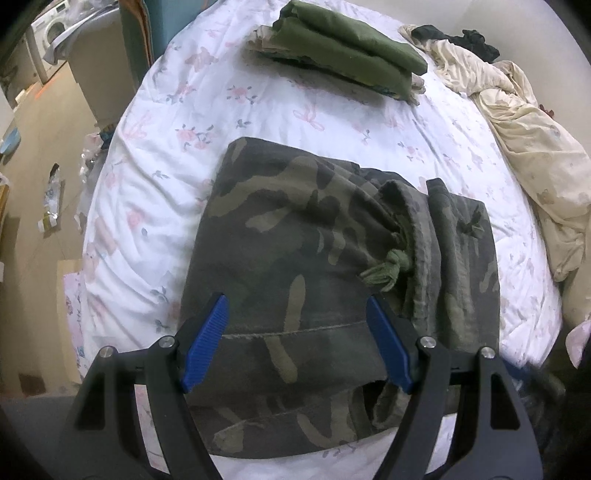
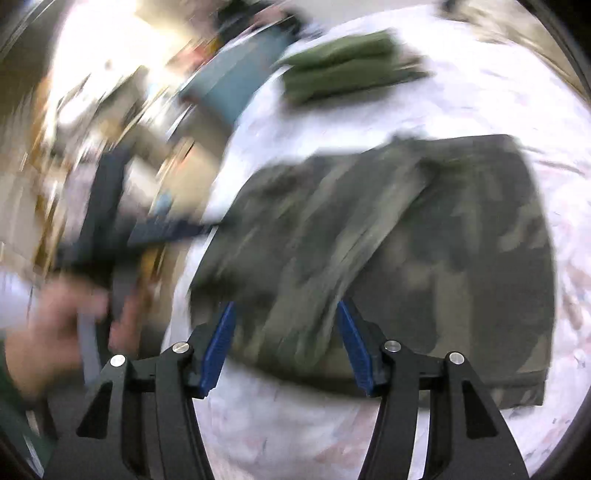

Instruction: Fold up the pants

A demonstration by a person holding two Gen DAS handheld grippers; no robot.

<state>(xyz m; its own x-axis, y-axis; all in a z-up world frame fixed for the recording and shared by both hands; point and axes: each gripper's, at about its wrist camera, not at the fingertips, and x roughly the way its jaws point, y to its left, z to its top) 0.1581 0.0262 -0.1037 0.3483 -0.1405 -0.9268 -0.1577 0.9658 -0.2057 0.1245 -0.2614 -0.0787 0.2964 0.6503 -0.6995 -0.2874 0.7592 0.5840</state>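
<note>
The camouflage pants (image 1: 314, 258) lie folded in a thick block on the flower-print bed sheet (image 1: 166, 166), with a knotted green drawstring (image 1: 384, 269) showing on top. My left gripper (image 1: 295, 301) points steeply down over their near edge, blue pads apart and pressing on nothing. The right wrist view is blurred. There the pants (image 2: 424, 258) fill the middle, and my right gripper (image 2: 286, 306) stands open over their near edge, gripping no cloth. At the left of that view a hand (image 2: 48, 325) holds the other gripper's handle.
A folded olive-green garment (image 1: 351, 48) (image 2: 343, 66) rests on other folded cloth at the far side of the bed. A crumpled cream garment (image 1: 517, 110) and dark clothes lie at the right. Left of the bed are the floor, litter and a washing machine (image 1: 51, 29).
</note>
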